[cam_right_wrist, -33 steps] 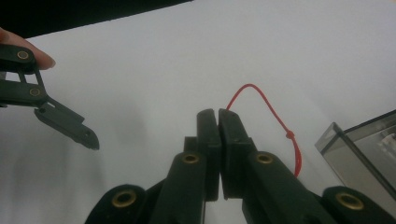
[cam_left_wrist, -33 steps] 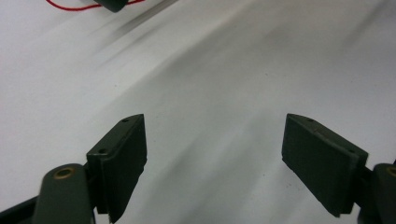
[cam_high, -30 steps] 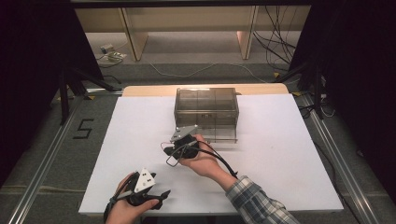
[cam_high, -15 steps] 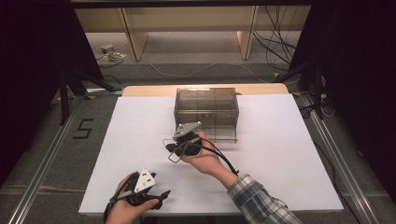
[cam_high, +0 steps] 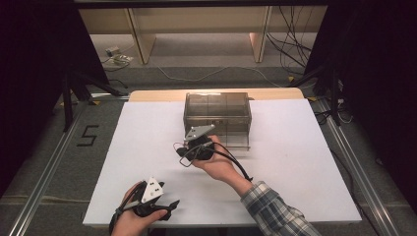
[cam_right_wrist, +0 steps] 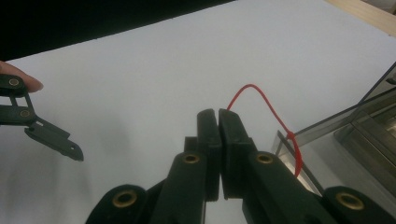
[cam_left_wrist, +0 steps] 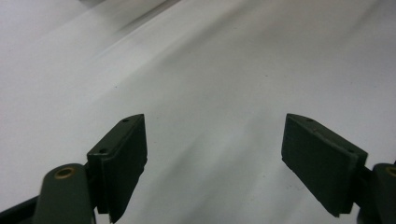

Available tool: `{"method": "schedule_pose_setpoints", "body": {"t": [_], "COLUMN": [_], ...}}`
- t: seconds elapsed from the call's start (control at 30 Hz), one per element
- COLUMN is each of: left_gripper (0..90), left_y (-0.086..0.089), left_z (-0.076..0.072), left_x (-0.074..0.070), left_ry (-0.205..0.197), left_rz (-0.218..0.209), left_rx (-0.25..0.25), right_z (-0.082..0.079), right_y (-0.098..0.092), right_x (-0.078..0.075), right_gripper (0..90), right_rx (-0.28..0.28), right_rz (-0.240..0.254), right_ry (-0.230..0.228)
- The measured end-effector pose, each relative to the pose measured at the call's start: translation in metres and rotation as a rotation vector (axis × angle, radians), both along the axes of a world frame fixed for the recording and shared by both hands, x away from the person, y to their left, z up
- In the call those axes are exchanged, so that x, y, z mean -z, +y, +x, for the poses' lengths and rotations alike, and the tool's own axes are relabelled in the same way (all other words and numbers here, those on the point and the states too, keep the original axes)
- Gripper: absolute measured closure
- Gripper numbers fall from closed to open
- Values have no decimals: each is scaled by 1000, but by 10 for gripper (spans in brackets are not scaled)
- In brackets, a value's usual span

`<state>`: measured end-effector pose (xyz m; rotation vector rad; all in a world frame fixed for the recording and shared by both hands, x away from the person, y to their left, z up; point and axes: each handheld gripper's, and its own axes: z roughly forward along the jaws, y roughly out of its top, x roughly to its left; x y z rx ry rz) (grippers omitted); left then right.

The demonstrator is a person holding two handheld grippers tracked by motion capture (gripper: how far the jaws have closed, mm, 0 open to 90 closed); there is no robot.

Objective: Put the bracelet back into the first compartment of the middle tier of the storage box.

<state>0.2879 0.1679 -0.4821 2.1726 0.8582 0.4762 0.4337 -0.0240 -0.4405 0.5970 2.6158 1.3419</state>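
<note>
Barely anything shifted across the last second: the right gripper point(cam_high: 196, 142) crept only slightly at the front of the box, and the left one kept its spot.

From the high view, the smoky see-through plastic box with inner dividers point(cam_high: 217, 114) sat at twelve o'clock on the white table sheet point(cam_high: 295, 162), just past centre. The right gripper hung at the box's front left corner, a hand in a plaid sleeve point(cam_high: 268, 206) behind it. The left gripper point(cam_high: 169, 203) waited at seven o'clock, near the sheet's front edge, well apart from the box.

Over to the left gripper view: jaws stood wide, bare white sheet between them, nothing held.

Then the right gripper view: the jaws were pressed together, pinching a thin red cord loop point(cam_right_wrist: 261, 100). It arched up from the tips toward one o'clock and dropped to a small knot at the box's near corner point(cam_right_wrist: 299, 140). The left gripper's black jaw showed at nine o'clock.

That cord looked soft, limp and very light, apt to slip from smooth pads, so a pinch near the knot would give the firmest pull. The box's thin walls looked rigid but scratchable.
</note>
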Motion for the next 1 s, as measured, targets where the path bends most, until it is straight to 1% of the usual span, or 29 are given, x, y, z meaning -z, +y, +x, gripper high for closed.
{"method": "schedule_pose_setpoints", "body": {"t": [0.5, 1.0], "left_gripper": [214, 214], "left_y": [0, 0], "left_z": [0, 0], "left_x": [-1, 0], "left_ry": [-2, -2], "left_rz": [-4, -5], "left_rx": [-3, -2], "right_z": [7, 16], "right_y": [-5, -10], "right_x": [-8, -10], "right_gripper": [886, 886], "right_rx": [25, 55], "right_rz": [9, 7], "right_ry": [-2, 4]}}
